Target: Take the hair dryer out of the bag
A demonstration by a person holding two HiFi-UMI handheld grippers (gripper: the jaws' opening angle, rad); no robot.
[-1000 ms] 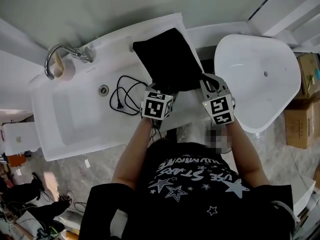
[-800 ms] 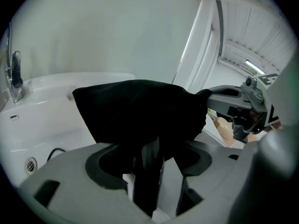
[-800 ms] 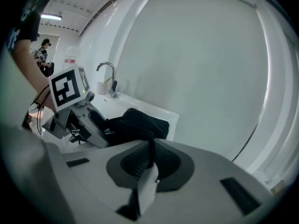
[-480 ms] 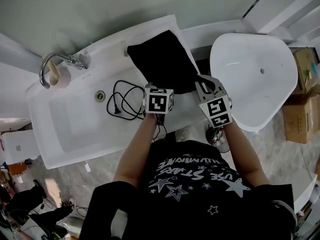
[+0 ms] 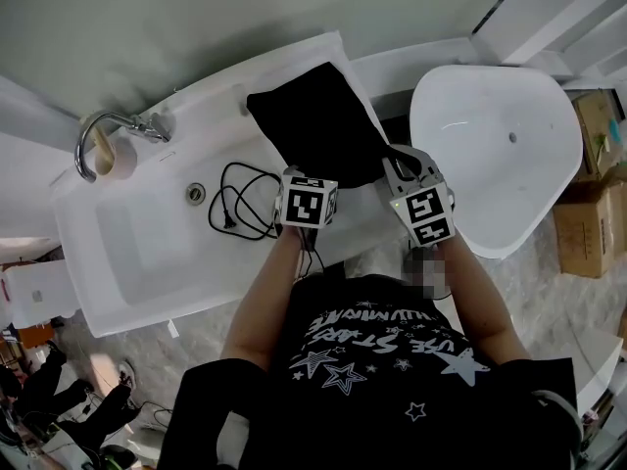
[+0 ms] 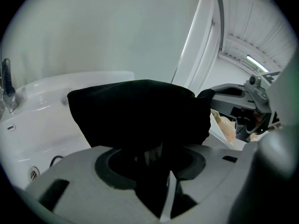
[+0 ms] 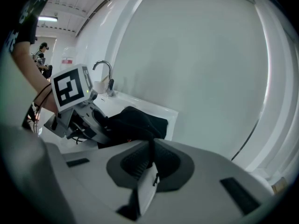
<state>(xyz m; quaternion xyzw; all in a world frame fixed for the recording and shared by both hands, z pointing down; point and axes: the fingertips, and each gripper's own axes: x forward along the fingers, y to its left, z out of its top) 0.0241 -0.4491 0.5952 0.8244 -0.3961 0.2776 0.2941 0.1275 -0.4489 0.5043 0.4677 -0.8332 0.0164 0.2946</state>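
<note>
A black bag (image 5: 318, 125) lies on the white sink counter (image 5: 225, 91), its near end towards me. My left gripper (image 5: 305, 178) is at the bag's near left end. In the left gripper view the bag (image 6: 140, 111) fills the space ahead. The left gripper (image 6: 154, 164) has dark material and something shiny between its closing jaws; the pads do not visibly press. My right gripper (image 5: 393, 164) holds the bag's near right corner. The right gripper (image 7: 150, 158) is shut on a thin fold of the bag (image 7: 138, 122). The hair dryer's body is hidden; its black cord (image 5: 245, 199) lies coiled in the basin.
A chrome faucet (image 5: 103, 130) stands at the basin's (image 5: 147, 243) far left. A white bathtub (image 5: 500, 145) is to the right, with cardboard boxes (image 5: 593, 199) beyond it. The counter's front edge runs just under both grippers.
Both grippers have stayed at the bag's near end, and the bag and cord lie as before. Only the head camera has shifted a little.
</note>
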